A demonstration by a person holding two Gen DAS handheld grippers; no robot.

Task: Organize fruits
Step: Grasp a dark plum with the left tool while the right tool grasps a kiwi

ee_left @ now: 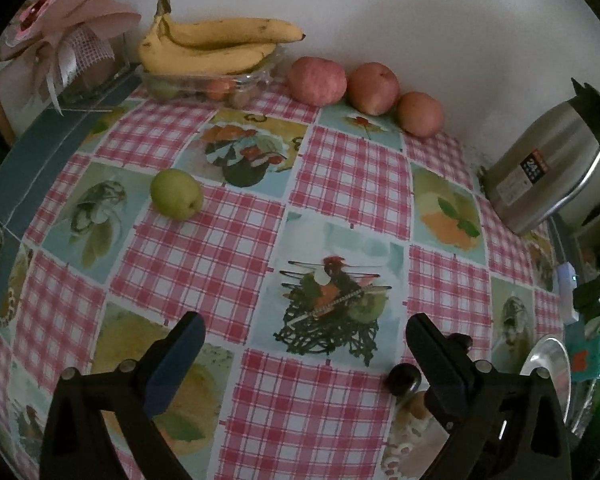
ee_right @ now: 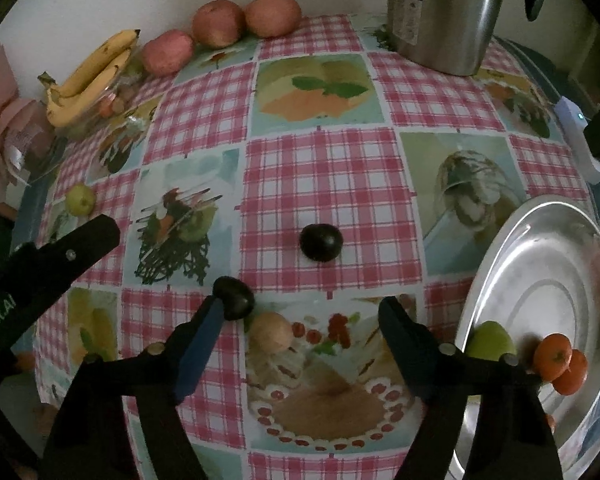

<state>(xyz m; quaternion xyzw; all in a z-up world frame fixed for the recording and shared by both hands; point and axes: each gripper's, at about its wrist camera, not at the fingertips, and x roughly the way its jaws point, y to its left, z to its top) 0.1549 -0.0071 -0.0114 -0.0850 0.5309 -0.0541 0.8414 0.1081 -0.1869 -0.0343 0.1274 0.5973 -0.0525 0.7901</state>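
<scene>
My left gripper (ee_left: 300, 340) is open and empty above the checked tablecloth; a green pear (ee_left: 177, 194) lies ahead to its left. My right gripper (ee_right: 304, 320) is open and empty. A dark plum (ee_right: 234, 298) lies by its left fingertip, a tan round fruit (ee_right: 271, 332) between the fingers, and a second dark plum (ee_right: 321, 242) ahead. The metal plate (ee_right: 540, 280) at the right holds a green fruit (ee_right: 490, 340) and two small oranges (ee_right: 560, 362). Bananas (ee_left: 216, 46) and three red apples (ee_left: 366, 86) sit at the wall.
A steel thermos jug (ee_left: 548, 168) stands at the back right, also in the right wrist view (ee_right: 444, 12). A clear container (ee_left: 204, 84) under the bananas holds small fruits. A pink wrapped bouquet (ee_left: 72, 36) stands at the back left. The left gripper's arm (ee_right: 48, 264) reaches in at the left.
</scene>
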